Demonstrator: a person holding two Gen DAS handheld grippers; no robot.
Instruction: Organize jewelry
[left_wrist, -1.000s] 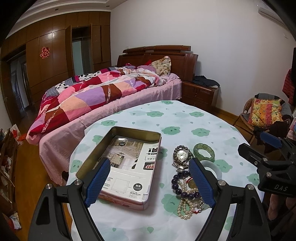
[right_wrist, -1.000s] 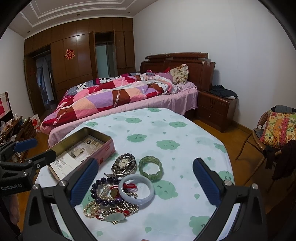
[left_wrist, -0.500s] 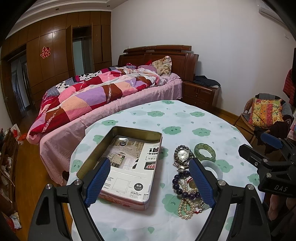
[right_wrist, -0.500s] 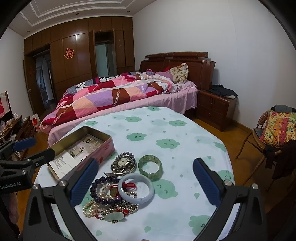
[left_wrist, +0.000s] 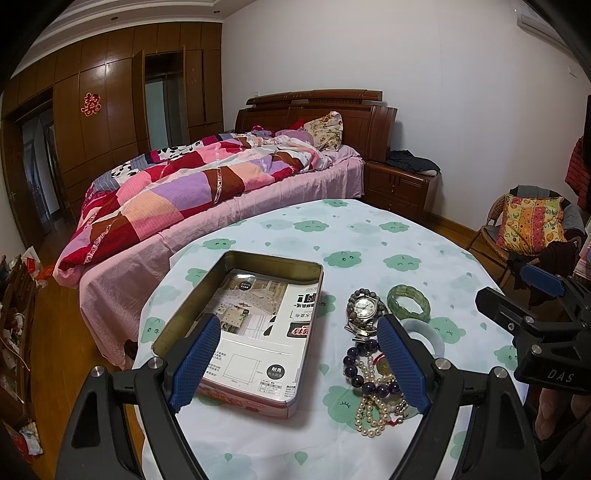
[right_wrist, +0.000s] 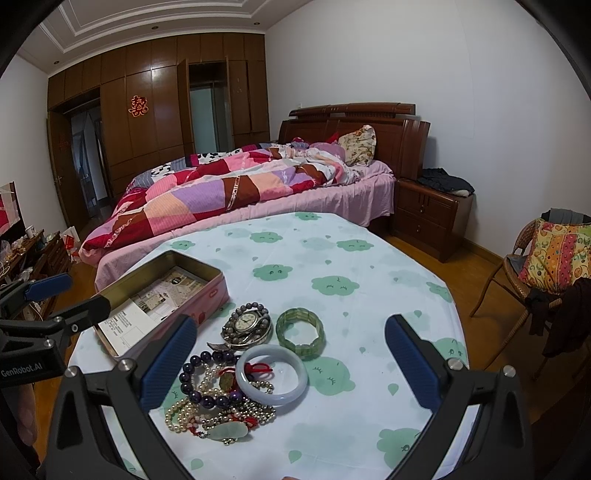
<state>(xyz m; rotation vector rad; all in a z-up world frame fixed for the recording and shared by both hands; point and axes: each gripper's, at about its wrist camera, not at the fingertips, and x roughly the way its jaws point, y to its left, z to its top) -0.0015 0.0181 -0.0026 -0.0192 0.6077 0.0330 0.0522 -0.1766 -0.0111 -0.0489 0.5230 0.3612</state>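
While both hover level, each hand-held gripper (left_wrist: 299, 354) (right_wrist: 291, 354) gapes wide, seemingly gripping nothing above the jewelry (right_wrist: 236, 373).

Bedroom, white walls, wood floor.
Bed (right_wrist: 258, 184) with patchwork quilt at twelve o'clock, dark wardrobe (right_wrist: 147, 110) at ten, wicker chair (right_wrist: 535, 258) at three.

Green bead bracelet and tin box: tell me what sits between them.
The wristwatch, ringed by grey beads, lies between the green bracelet and the tin box; both wrist views show it.
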